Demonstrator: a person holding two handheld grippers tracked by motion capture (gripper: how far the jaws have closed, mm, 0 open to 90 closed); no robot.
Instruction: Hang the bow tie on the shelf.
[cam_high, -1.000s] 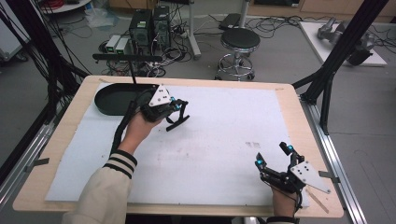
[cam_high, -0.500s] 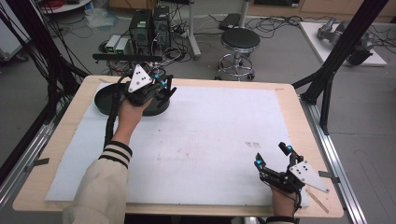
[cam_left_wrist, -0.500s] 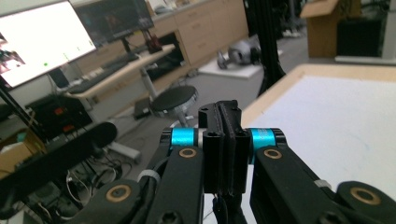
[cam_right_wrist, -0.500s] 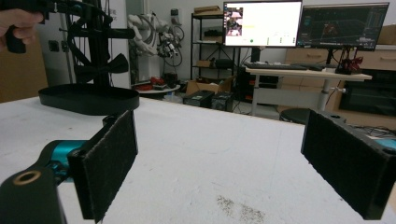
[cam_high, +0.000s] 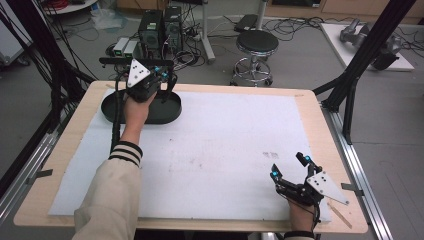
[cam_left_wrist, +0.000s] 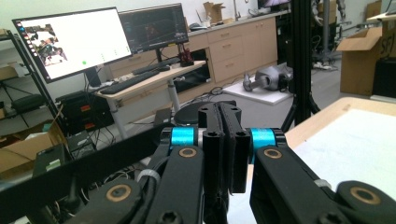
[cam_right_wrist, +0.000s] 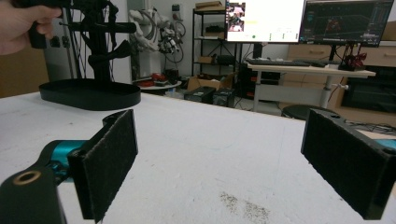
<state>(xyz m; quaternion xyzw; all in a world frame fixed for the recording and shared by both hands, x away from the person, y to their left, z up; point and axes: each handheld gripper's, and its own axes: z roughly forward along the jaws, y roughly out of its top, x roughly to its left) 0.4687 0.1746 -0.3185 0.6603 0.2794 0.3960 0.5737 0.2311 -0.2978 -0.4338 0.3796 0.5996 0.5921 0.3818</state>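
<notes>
While the left gripper (cam_high: 167, 81) hovers, the black tray (cam_high: 169, 111) holds nothing.

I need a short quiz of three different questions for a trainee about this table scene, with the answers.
1. True or false: the right gripper is open.
2. Which thing lies under the left gripper: A, a black tray; B, a stool; C, a keyboard?
3. Fill in: the left gripper's jaws are pressed ____.

Key: 1 true. 2 A. 3 together, with nothing visible between them.
</notes>
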